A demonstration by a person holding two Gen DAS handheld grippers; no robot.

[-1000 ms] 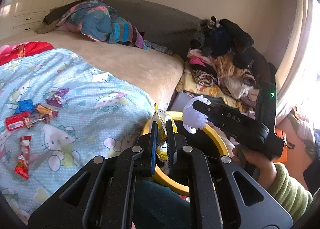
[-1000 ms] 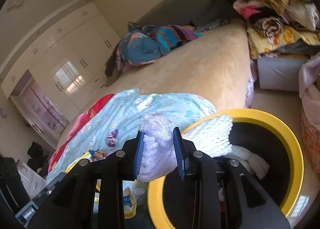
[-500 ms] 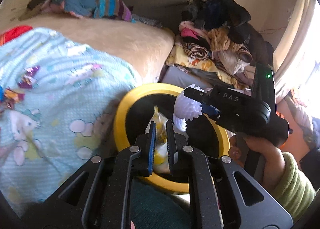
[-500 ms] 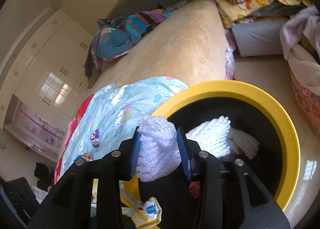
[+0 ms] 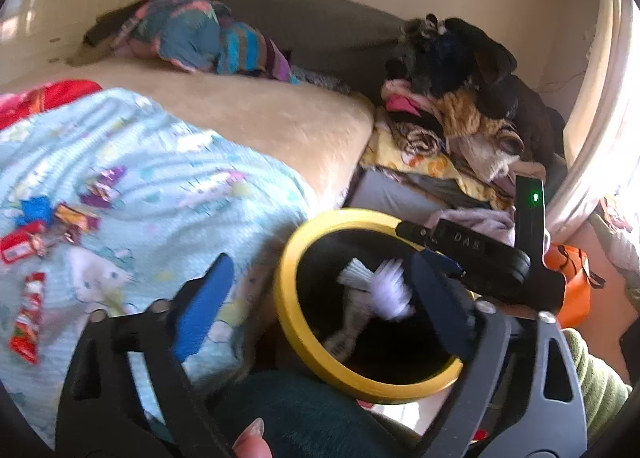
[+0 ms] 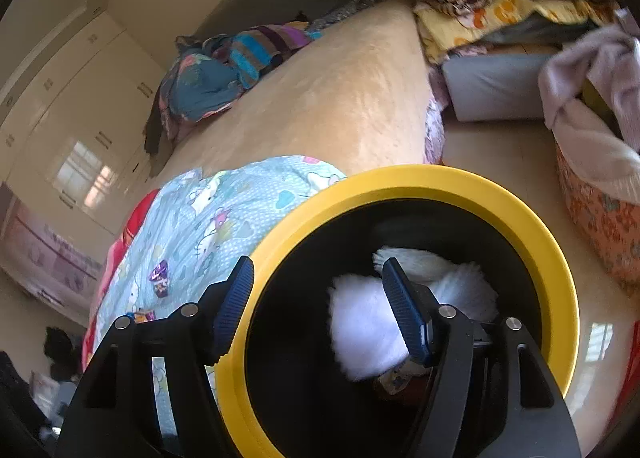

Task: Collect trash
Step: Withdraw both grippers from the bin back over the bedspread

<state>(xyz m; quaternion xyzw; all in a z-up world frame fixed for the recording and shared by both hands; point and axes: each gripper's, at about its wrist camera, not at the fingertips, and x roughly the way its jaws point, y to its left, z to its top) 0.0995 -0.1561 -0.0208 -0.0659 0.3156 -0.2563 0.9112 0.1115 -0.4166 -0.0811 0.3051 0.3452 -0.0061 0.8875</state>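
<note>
A black bin with a yellow rim (image 5: 289,258) stands against the bed edge. My left gripper (image 5: 320,306) hangs over it, its jaws opening wide with nothing between them. A white foam net (image 5: 390,292), blurred, is loose inside the bin below the right gripper (image 5: 422,250). In the right wrist view the right gripper (image 6: 320,310) is above the bin's yellow rim (image 6: 400,178), its jaws opening. The foam net (image 6: 362,334) lies free in the bin beside the right pad, with a printed wrapper (image 6: 396,378) under it. Several candy wrappers (image 5: 36,234) lie on the light-blue blanket (image 5: 168,186).
The beige bed (image 5: 280,118) carries a striped heap of clothes (image 5: 200,38) at its far end. Piled clothes (image 5: 460,110) on a grey box (image 5: 384,198) stand beyond the bin. A floral basket (image 6: 600,218) is to the right. A green sleeve (image 5: 592,378) holds the right gripper.
Both grippers opened. The yellow wrapper left my left gripper and the foam net left my right gripper, both dropping into the bin. The right gripper sank closer to the bin.
</note>
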